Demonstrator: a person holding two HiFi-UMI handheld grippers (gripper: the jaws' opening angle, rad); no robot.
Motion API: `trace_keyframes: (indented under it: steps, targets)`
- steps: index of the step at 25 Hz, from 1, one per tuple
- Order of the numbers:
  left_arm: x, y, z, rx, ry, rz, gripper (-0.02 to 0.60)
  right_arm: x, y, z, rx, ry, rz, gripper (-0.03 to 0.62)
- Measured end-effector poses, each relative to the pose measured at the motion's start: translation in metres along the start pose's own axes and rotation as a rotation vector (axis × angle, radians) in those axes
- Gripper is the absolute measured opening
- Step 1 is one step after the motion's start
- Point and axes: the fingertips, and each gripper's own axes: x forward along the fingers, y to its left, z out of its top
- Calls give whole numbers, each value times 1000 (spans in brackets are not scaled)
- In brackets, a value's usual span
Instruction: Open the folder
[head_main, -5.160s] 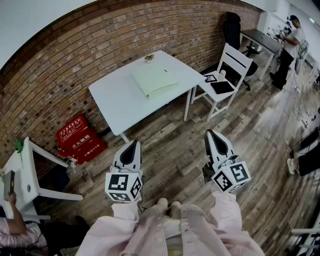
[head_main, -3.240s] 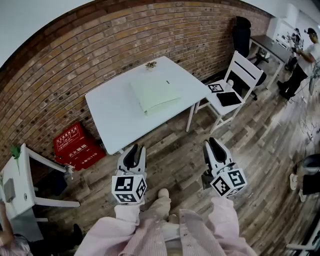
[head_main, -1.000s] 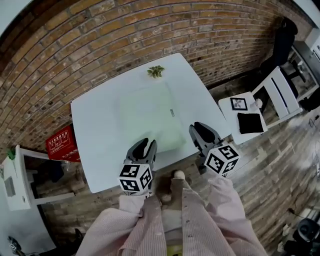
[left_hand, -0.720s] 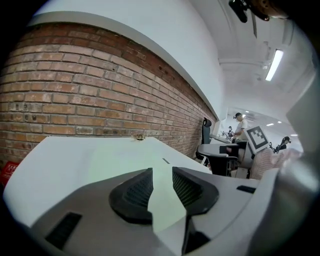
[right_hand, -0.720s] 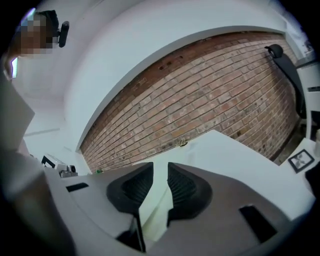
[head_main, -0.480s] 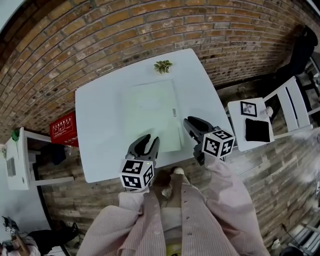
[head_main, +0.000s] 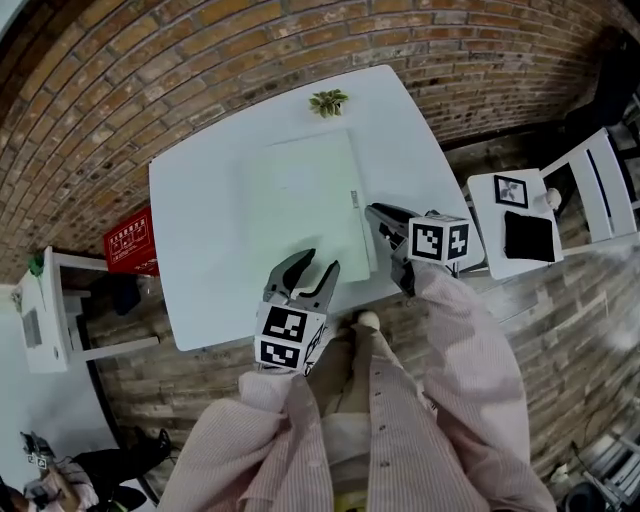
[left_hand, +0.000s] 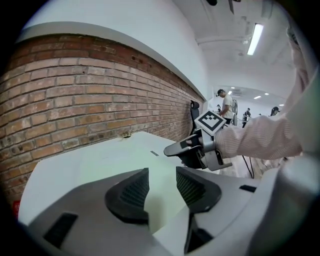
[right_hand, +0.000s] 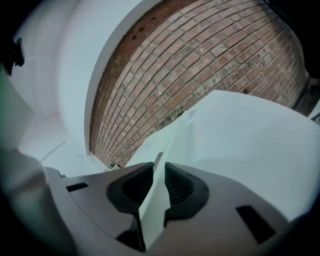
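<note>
1. The pale green folder (head_main: 300, 205) lies shut and flat on the white table (head_main: 200, 250), upper centre of the head view.
2. The right gripper (head_main: 375, 215) sits at the folder's right edge, jaws narrowly apart, that edge lining up with the gap.
3. The left gripper (head_main: 318, 263) hovers at the folder's near edge; its jaws have just been opening, nothing gripped.
4. A small plant sprig (head_main: 328, 101) lies beyond the folder's top end.

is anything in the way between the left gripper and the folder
Nothing visible is. The left gripper, its jaws just opened wider with nothing between them, hangs at the near edge of the folder. The small plant sits beyond the folder's far edge, and the right gripper is off at its right edge.
</note>
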Motion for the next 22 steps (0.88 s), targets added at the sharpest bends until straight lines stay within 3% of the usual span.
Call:
trace_keyframes:
  steps: [7, 14, 18, 22]
  targets:
    - [3, -24, -9, 141, 48, -79, 193, 7, -1, -10, 113, 5, 50, 74]
    - [9, -46, -24, 375, 124, -121, 244, 7, -2, -9, 147, -4, 58, 74]
    - [14, -51, -35, 502, 166, -102, 256, 7, -2, -8, 174, -37, 59, 74]
    - [20, -51, -39, 580, 175, -59, 253, 6, -1, -8, 172, -46, 50, 74]
